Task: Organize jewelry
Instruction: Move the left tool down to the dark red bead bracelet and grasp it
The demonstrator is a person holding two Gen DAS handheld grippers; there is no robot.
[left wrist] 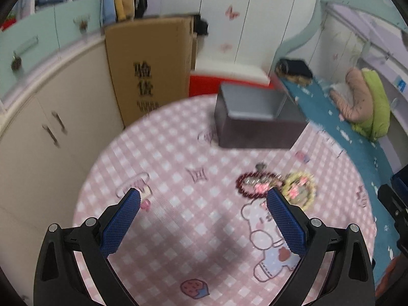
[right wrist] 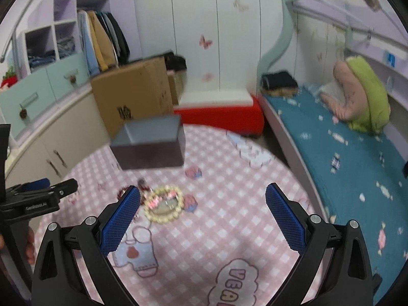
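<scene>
Both tongs released, holding nothing: left tongs (left wrist: 203, 200) and right tongs (right wrist: 202, 196) hover over the pink checked desk (left wrist: 165, 153). Dark red bracelet (left wrist: 251, 187) and yellow bracelet (left wrist: 301, 190) lie touching on the desk, near the open grey box (left wrist: 252, 125); frames blurred

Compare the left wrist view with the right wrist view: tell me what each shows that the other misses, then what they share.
Only the left wrist view shows the muffin print on the tablecloth.

Only the right wrist view shows the left gripper from the side, the open shelves and a speech-bubble print.

Both show the grey box, the cream bead bracelet, the dark red bracelet, the cardboard carton and the bed. Each gripper's jaws are open and empty.
</scene>
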